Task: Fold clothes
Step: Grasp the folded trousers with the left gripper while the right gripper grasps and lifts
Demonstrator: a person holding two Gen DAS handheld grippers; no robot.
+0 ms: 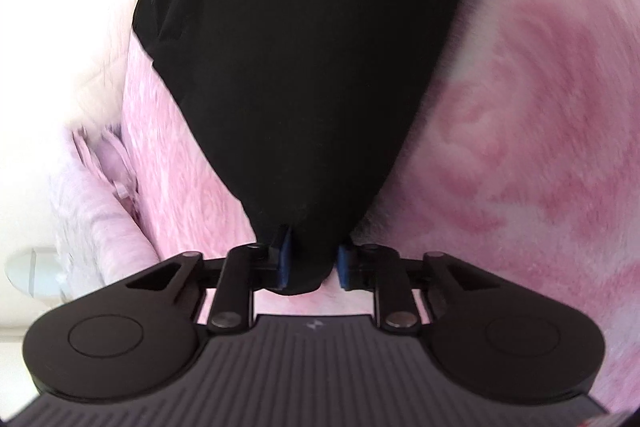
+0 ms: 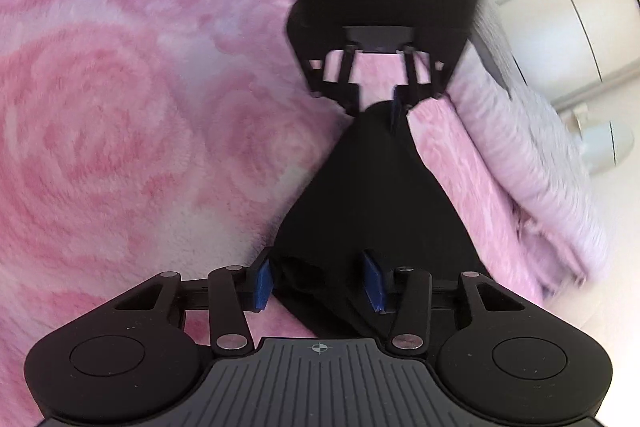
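- No brand name or readable writing shows; the left gripper's housing bears a small faint pale mark, and the right gripper's housing a small crosshair symbol.
- The left gripper point(image 1: 313, 264) points forward along a black garment point(image 1: 304, 59), its blue pads point(image 1: 285, 259) clamped on a bunched corner of the cloth.
- From that pinch the garment fans out wide and hangs taut away from the camera, above a pink rose-patterned fleece blanket point(image 1: 532, 131).
- The right gripper point(image 2: 320, 283) has its blue pads point(image 2: 263, 285) set fairly wide, with gathered black cloth filling the gap; whether they press it cannot be told for sure.
- In the right wrist view the black garment point(image 2: 360, 195) stretches as a narrowing band to the left gripper point(image 2: 376, 107), which faces back towards this camera, tilted slightly, with a lit screen on its body.
- The blanket point(image 2: 100, 107) lies on a bed; its paler folded edge point(image 2: 532, 163) runs beside a white wall.
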